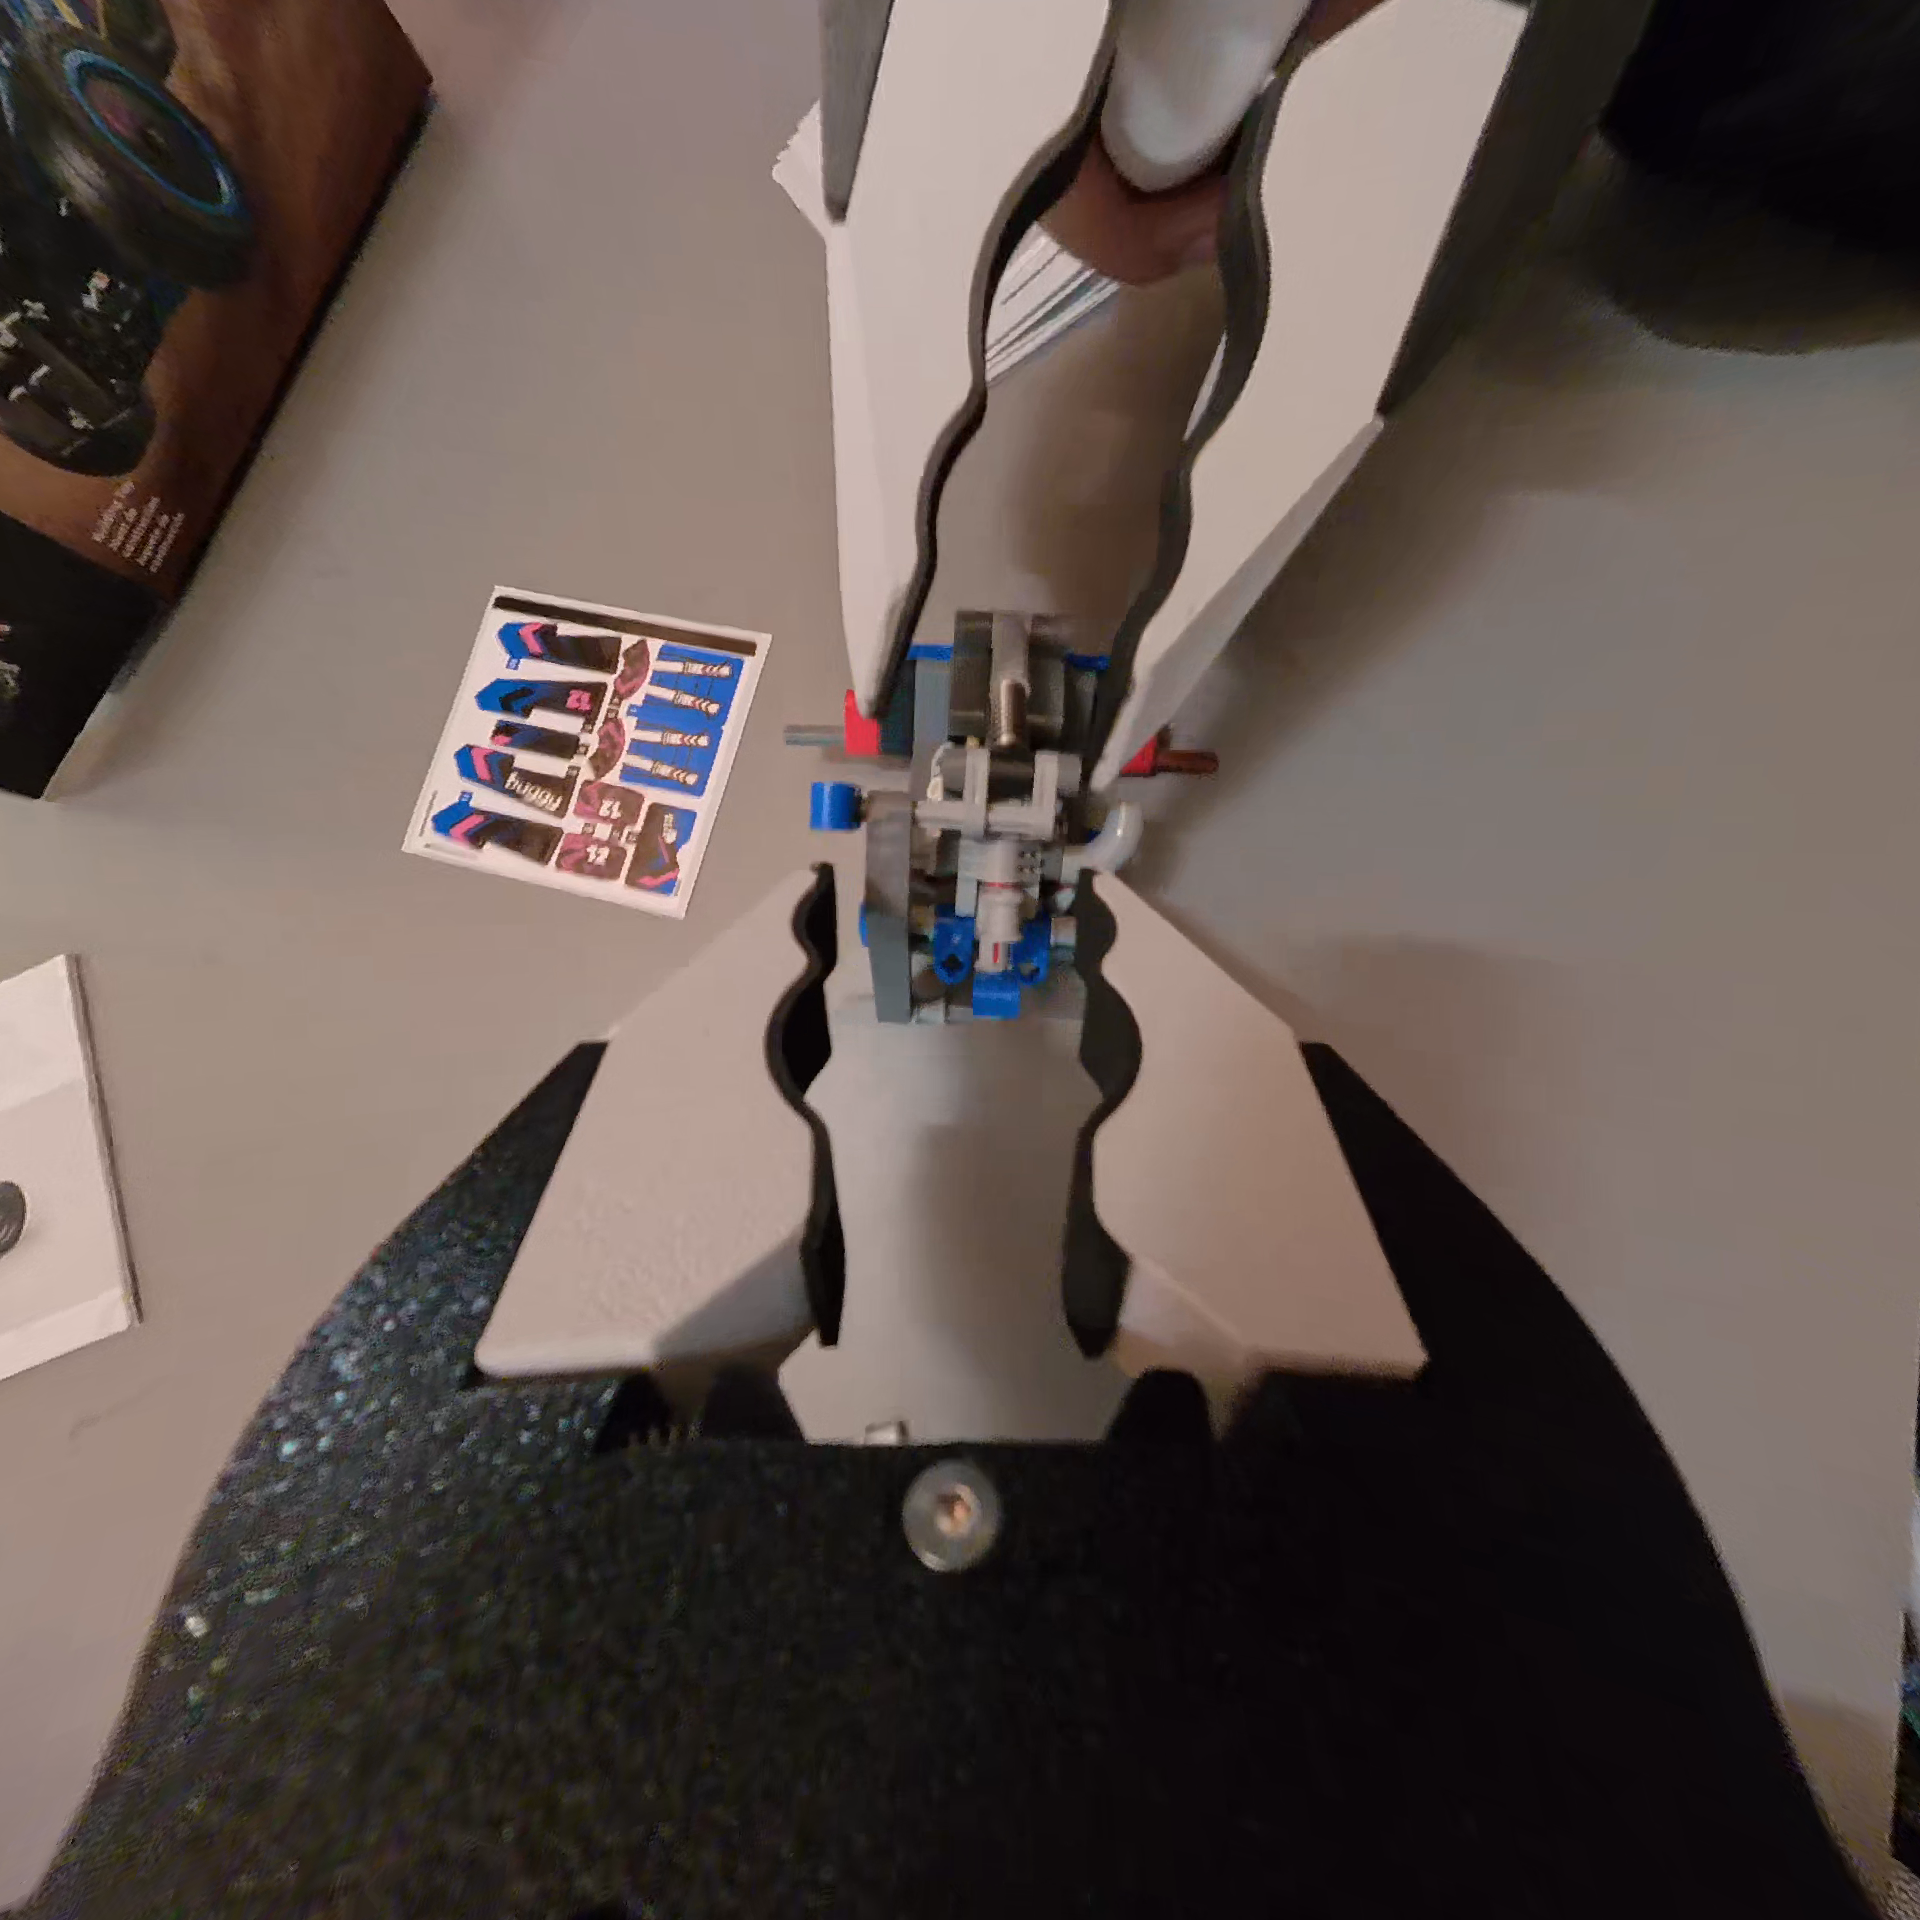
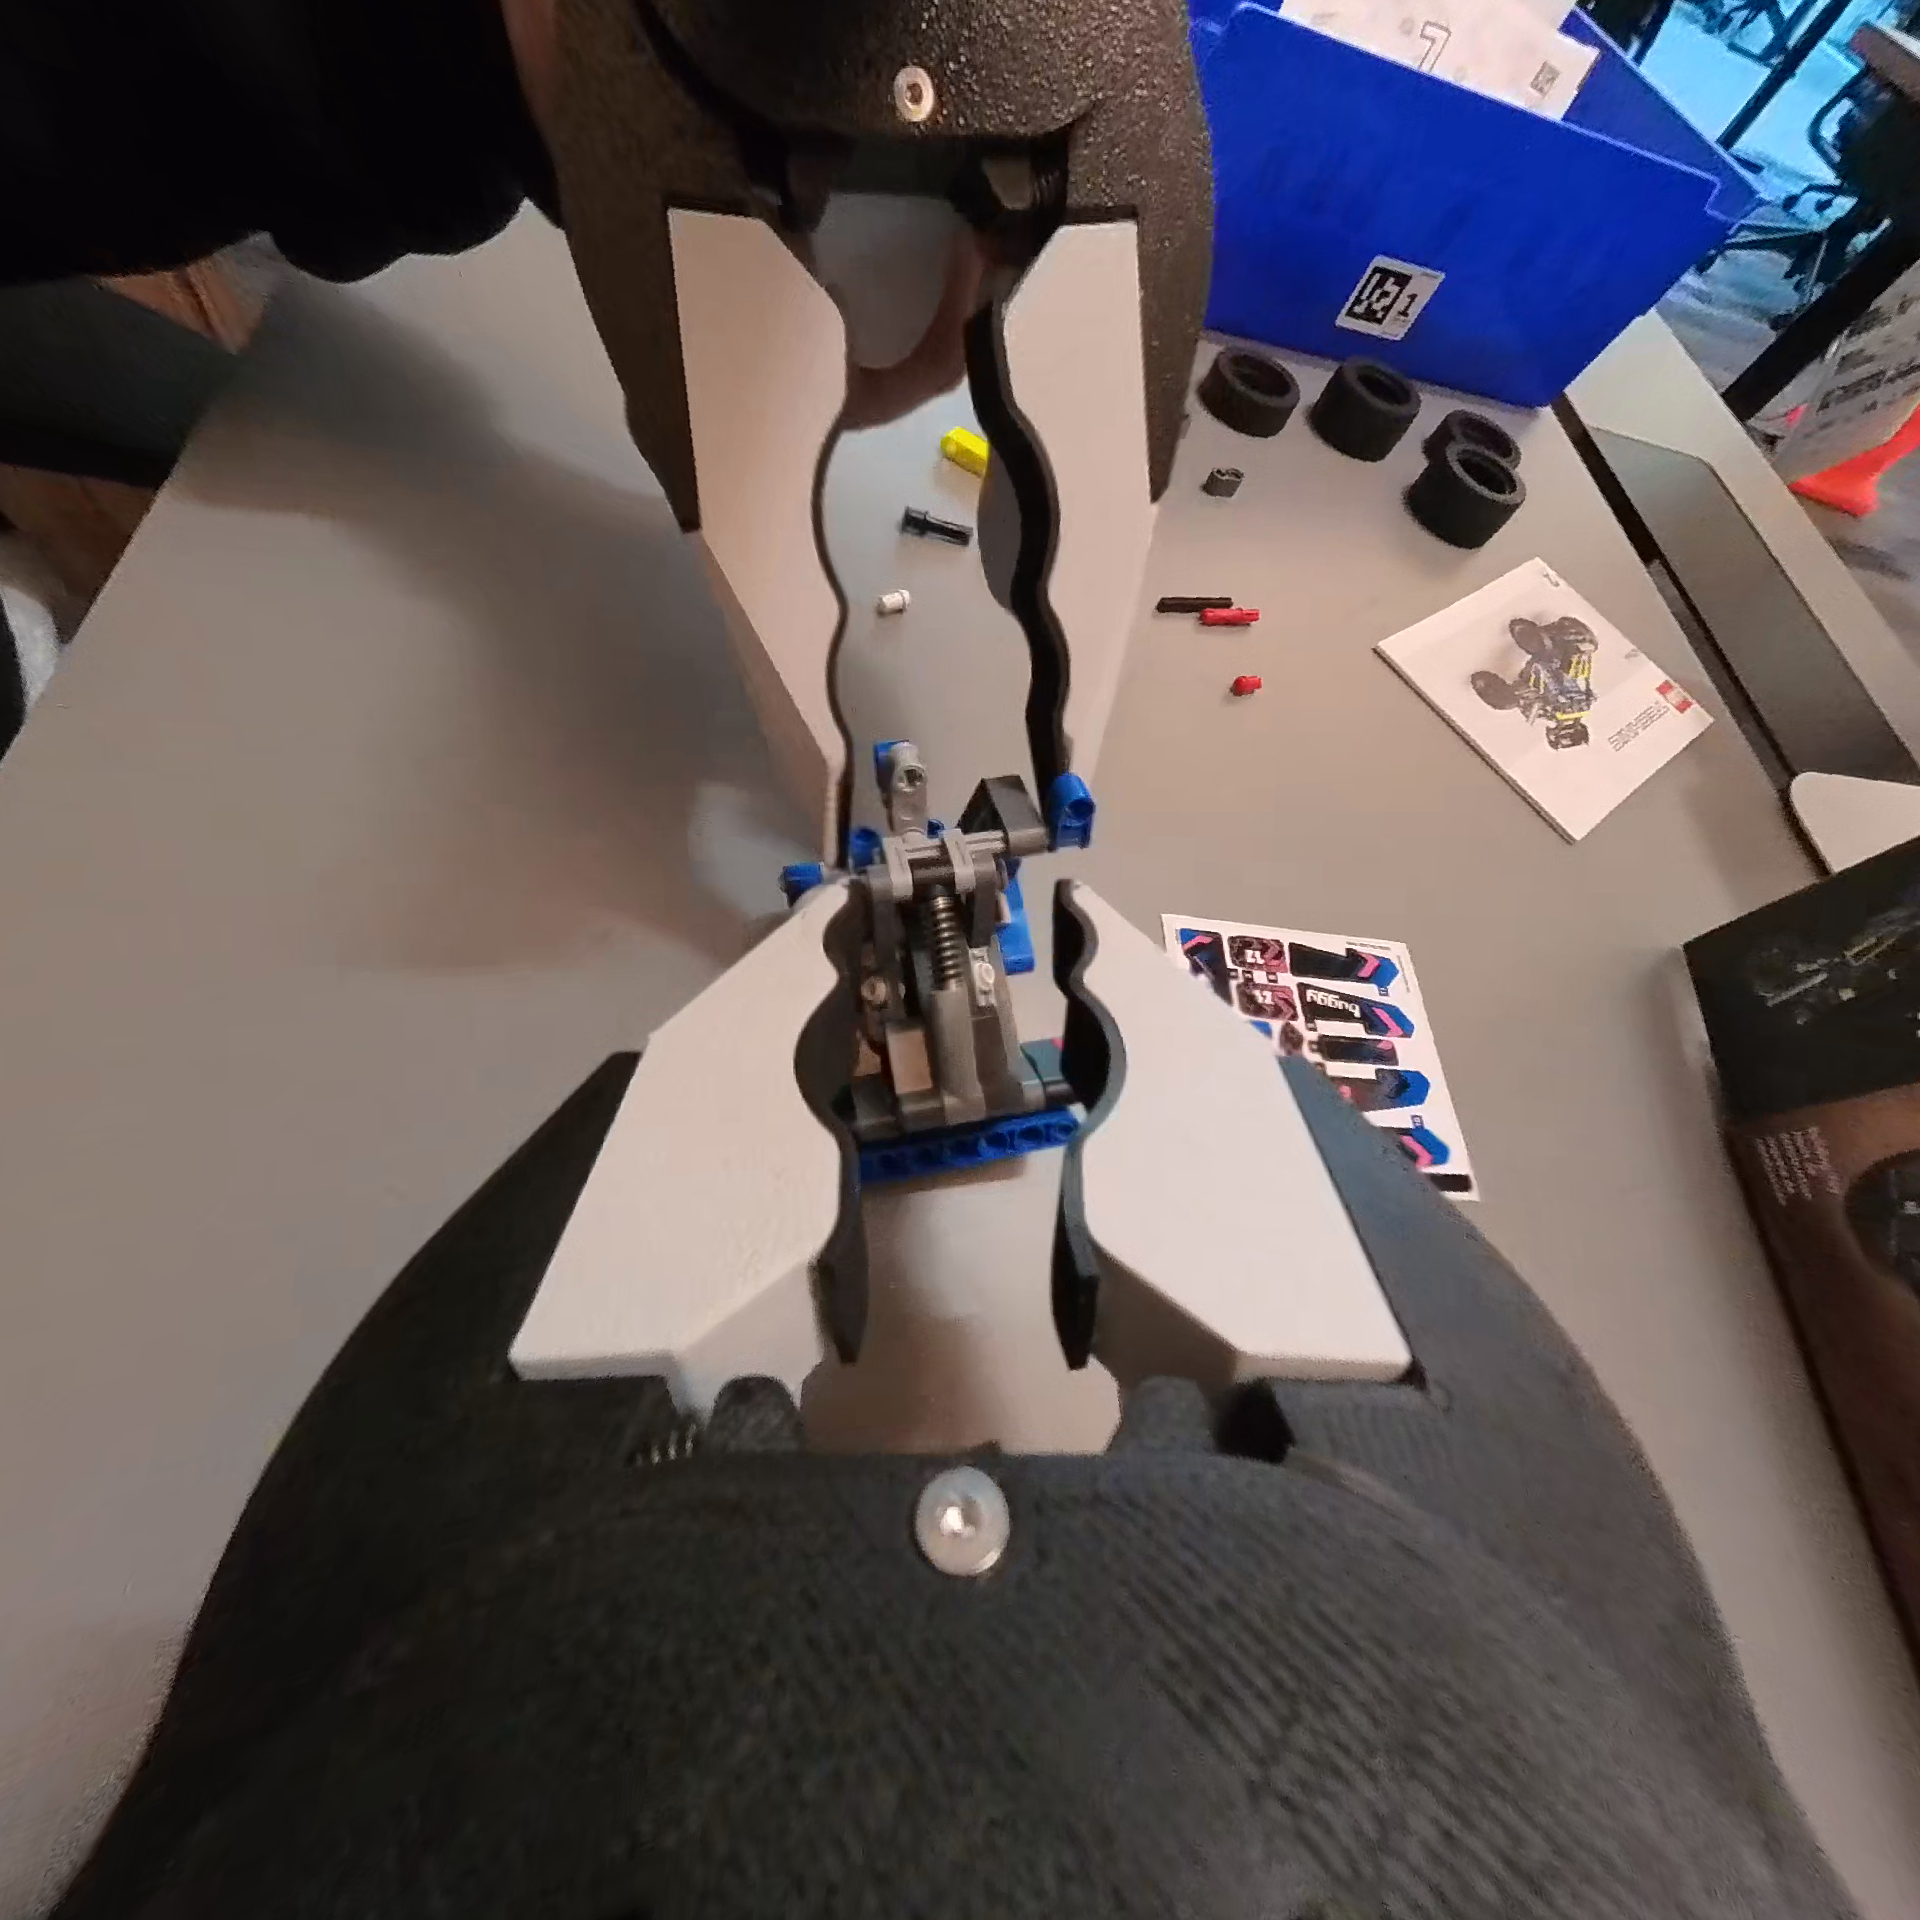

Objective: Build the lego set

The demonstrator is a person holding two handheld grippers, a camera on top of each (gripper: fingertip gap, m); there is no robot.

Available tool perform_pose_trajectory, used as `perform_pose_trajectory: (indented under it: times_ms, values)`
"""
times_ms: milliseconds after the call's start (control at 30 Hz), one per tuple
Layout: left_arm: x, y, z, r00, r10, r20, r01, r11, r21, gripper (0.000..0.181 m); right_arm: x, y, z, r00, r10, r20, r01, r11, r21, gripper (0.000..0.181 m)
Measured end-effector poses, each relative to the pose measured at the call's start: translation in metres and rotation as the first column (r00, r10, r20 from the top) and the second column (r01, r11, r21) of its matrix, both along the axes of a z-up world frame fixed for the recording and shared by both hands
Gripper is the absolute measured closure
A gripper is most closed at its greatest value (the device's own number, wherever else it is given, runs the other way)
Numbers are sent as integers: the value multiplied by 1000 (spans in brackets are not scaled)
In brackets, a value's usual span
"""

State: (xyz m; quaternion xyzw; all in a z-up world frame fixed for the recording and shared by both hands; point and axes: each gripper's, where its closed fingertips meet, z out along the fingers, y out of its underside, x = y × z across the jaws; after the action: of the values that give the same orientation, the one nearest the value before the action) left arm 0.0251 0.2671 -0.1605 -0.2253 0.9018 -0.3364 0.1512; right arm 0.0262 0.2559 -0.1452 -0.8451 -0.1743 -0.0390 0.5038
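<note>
While both my tongs, left [image 1: 956,935] and right [image 2: 951,935], clamp the model [image 1: 982,831], printing shows elsewhere. At nine o'clock lies a lettered sticker sheet [image 1: 587,753]; a labelled blue bin [image 2: 1455,197] sits at one.

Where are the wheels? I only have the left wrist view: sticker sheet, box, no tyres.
Observer: Four black tyres stand on the table just in front of a blue bin.
Operator: Any loose pins?
Observer: Two red pins lie between the tyres and the sticker sheet.
Operator: Anything hidden on the build?
Observer: From the right wrist view, a dark coil spring shows in the middle of the lego assembly.
</note>
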Motion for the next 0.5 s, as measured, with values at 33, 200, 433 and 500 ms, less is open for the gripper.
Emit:
perform_pose_trajectory:
  times_ms: [33, 200, 433, 500]
  values:
    - [-1, 6, 2, 1000, 16, 9, -16, 1000, 1, 138, 0, -1, 0, 1000, 7, 0, -7, 1000, 0, 146]
    - [-6, 37, 19, 990, 135, -47, -140, 978, -155, 137, -1, -3, -4, 999, 36, -24, -37, 999, -32, 137]
    - [-19, 56, -2, 975, 193, -106, -209, 965, -159, 142, -2, 2, -7, 997, 74, -25, -74, 997, -15, 150]
    - [-21, 52, -7, 978, 177, -108, -193, 968, -160, 142, -3, 2, -9, 996, 82, -45, -83, 996, -22, 158]
